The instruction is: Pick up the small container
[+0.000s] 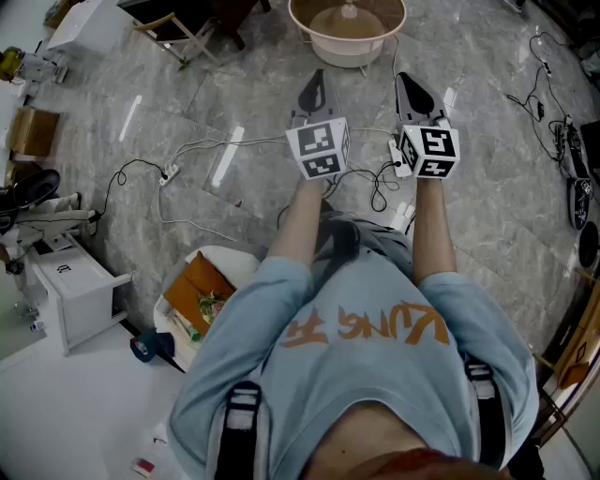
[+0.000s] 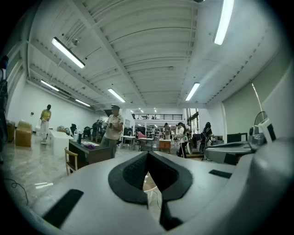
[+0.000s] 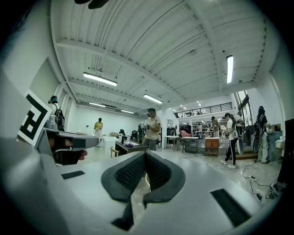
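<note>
Left tool status: jaws fully closed. In the left gripper view the two black pads meet at their tips, and I see nothing clamped between them. Right tool status: jaws likewise fully closed. In the right gripper view the pads meet at their tips and hold nothing.

I hold both tools out ahead of my body, side by side and apart from each other. Both are level above the grey marble floor and point toward the far side. Neither tool touches any object. Each marker cube faces the head camera.

The small container stands on a round, rimmed beige surface at the far centre of the scene. It is beyond both tool tips and roughly between their lines of aim. At this size I cannot make out its detail.

White cables lie on the floor to the near left of the tools. Both gripper views look across an open hall with people standing at a distance.
</note>
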{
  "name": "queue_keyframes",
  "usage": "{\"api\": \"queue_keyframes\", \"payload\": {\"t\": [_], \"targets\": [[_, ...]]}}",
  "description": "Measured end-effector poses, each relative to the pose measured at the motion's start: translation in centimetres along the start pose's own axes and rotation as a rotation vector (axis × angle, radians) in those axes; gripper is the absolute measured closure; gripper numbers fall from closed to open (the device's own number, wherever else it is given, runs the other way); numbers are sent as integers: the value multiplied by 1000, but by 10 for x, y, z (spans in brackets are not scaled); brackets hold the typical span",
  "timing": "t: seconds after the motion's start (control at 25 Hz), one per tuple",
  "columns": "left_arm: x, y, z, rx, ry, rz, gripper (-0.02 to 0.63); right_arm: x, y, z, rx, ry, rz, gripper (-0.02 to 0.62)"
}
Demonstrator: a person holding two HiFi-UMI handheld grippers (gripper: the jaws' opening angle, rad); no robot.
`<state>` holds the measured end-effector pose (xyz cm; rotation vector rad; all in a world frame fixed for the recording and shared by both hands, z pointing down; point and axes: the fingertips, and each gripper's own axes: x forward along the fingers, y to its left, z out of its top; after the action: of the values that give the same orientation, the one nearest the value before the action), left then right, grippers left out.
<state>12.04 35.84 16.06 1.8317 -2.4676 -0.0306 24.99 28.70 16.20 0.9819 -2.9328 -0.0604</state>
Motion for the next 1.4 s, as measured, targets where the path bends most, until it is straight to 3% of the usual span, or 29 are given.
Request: {"api": "queue_keyframes", "payload": {"t": [0.28, 0.48, 0.84, 1.04, 1.24, 1.4], "targets": [[-3, -3, 2, 5, -1, -8, 582, -3, 3, 3, -6, -7, 22, 584], [-2, -9, -2, 24, 25, -11, 583, -6, -12, 6, 89, -38, -27, 583], [-4, 18, -9, -4, 51, 73, 583, -7, -26, 4, 100, -21, -51, 583], [1, 37, -6, -24, 48, 90, 582, -6, -40, 7, 197, -37, -71, 583], [24, 53, -6, -44, 48, 120, 583, 3, -70, 13, 213, -57, -105, 583], [53, 40, 2, -23, 25, 80, 581, 15, -87, 15, 214, -72, -107, 583]]}}
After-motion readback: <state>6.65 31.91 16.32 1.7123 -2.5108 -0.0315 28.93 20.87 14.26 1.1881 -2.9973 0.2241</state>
